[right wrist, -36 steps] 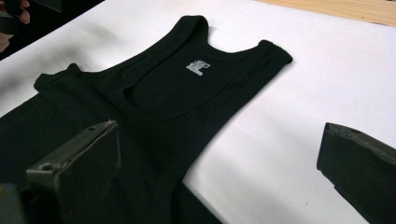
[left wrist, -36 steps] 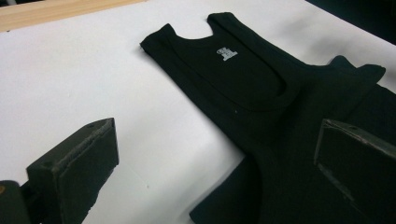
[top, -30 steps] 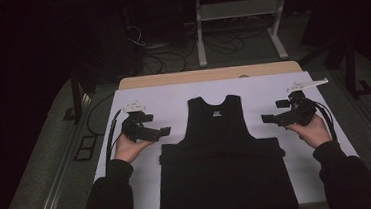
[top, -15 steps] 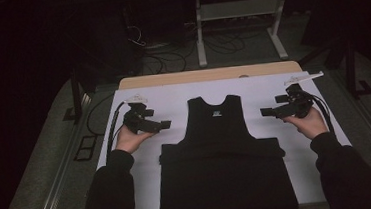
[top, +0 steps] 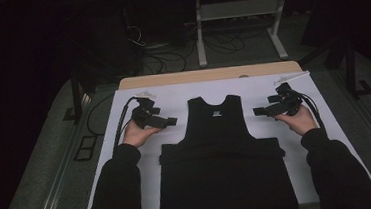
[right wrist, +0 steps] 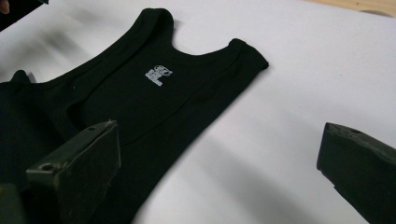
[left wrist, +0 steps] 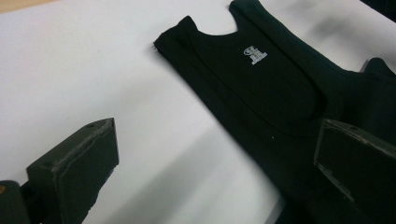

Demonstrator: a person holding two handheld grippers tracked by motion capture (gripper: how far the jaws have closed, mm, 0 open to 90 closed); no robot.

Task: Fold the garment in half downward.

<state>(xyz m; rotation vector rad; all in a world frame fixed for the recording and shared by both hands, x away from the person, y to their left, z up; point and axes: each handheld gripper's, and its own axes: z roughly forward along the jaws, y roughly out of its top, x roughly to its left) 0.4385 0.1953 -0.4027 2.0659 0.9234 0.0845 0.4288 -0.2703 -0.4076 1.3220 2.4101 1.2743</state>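
A black sleeveless top (top: 219, 137) lies flat on the white table cover (top: 173, 98), neck and straps toward the far side, its lower part folded into a wider band. A small white label (left wrist: 254, 53) (right wrist: 158, 74) sits inside the neckline. My left gripper (top: 170, 120) hovers open just left of the top's left strap, pointing at it. My right gripper (top: 258, 111) hovers open just right of the right strap. Both gripper views show jaws wide apart with nothing between them (left wrist: 215, 158) (right wrist: 219, 163).
The white cover lies on a wooden table (top: 211, 75) whose far edge shows bare. Behind the table stand a metal frame (top: 236, 15) and loose cables (top: 159, 46) on the floor. A cable (top: 120, 124) trails from the left gripper.
Both hands have lifted and drifted a little toward the far side, ending level with the top's straps. The jaws stay open; the top has not moved.
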